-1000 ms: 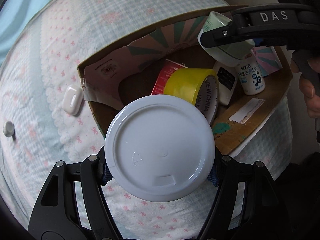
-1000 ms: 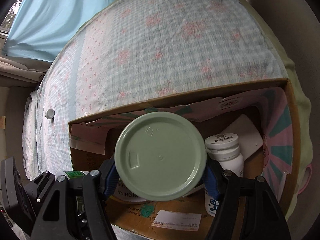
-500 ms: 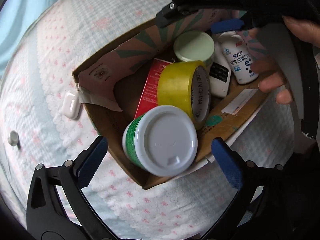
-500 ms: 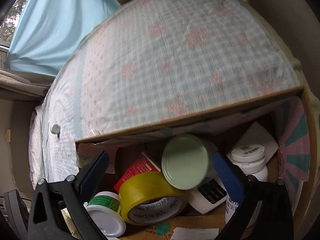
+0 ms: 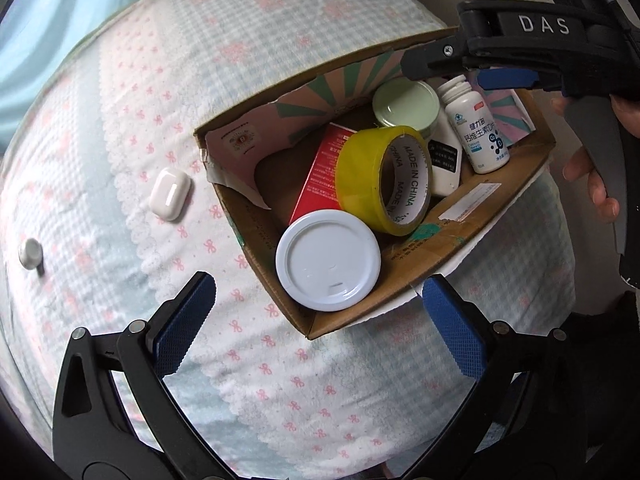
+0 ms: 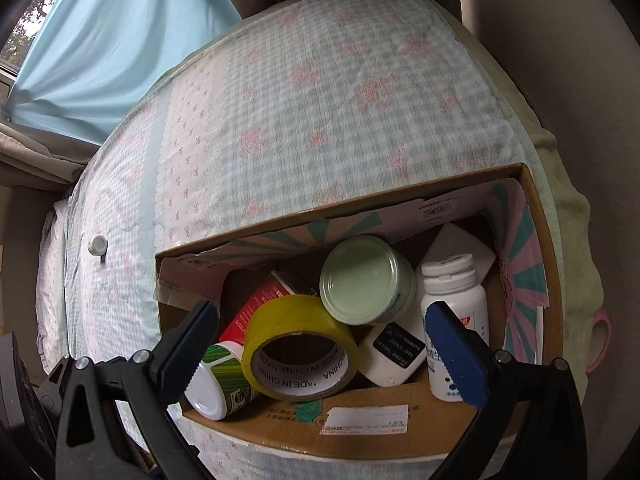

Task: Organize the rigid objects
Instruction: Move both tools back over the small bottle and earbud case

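Observation:
A cardboard box (image 5: 460, 236) (image 6: 360, 436) lies on the bed. Inside it are a white-lidded green jar (image 5: 328, 260) (image 6: 216, 380), a yellow tape roll (image 5: 384, 180) (image 6: 300, 352), a pale green-lidded jar (image 5: 406, 104) (image 6: 364, 280), a red packet (image 5: 324, 176) (image 6: 256, 308), a white pill bottle (image 5: 476, 128) (image 6: 452, 300) and a white device with a black label (image 5: 442, 160) (image 6: 394, 354). My left gripper (image 5: 320, 320) is open and empty, just in front of the box. My right gripper (image 6: 320, 344) is open and empty above the box's near side.
A white earbud case (image 5: 170, 195) lies on the patterned bedsheet left of the box. A small white round knob (image 5: 30, 253) (image 6: 97, 245) sits farther left. Blue curtain (image 6: 100, 52) hangs behind the bed. The right gripper body (image 5: 540, 52) hovers over the box's far corner.
Both grippers have let go of their jars and opened. The white-lidded jar and the green-lidded jar now rest in the box. Both grippers have drawn back from it.

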Demonstrator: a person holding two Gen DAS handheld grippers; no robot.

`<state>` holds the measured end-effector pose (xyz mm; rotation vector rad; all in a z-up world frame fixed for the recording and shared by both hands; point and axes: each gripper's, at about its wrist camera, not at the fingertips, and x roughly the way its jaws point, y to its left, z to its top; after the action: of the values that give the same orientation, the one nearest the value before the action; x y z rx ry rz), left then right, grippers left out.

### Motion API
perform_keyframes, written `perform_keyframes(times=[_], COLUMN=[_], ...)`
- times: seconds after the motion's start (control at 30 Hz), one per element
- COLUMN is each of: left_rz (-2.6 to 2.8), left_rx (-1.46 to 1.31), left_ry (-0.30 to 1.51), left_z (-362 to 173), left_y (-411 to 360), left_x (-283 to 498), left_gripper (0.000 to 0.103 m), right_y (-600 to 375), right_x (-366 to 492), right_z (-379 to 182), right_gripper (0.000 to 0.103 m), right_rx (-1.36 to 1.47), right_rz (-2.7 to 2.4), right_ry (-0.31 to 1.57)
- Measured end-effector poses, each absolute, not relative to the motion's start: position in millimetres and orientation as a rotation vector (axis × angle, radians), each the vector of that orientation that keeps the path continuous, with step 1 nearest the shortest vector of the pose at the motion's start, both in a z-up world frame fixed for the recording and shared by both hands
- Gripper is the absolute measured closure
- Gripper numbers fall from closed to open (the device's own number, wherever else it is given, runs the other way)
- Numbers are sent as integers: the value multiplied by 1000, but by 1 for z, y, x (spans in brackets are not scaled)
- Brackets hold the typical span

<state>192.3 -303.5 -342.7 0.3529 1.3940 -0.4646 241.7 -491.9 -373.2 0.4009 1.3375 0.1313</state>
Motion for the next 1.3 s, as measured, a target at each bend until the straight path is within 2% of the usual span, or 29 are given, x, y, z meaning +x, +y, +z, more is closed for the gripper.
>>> perform_keyframes(times=[0.3,0.73,1.07,1.3], left_rz=[-445,-355,-210,-112], left_rx=[309,221,64,59], left_ry=[1315,1192,1125,1076], left_z=[-300,-221,-188,-175], left_y=[-286,-218,-94,9], left_x=[184,159,150,160], left_gripper=[0,0,0,0], right_y=[-478,-432,-358,-289], right_x=[217,172,161,172], right_z=[-338,-260,-215,-210], right_gripper=[0,0,0,0], right_rx=[356,254,178,192], right_rz=[92,102,78,65], right_ry=[1367,1256,1188,1187])
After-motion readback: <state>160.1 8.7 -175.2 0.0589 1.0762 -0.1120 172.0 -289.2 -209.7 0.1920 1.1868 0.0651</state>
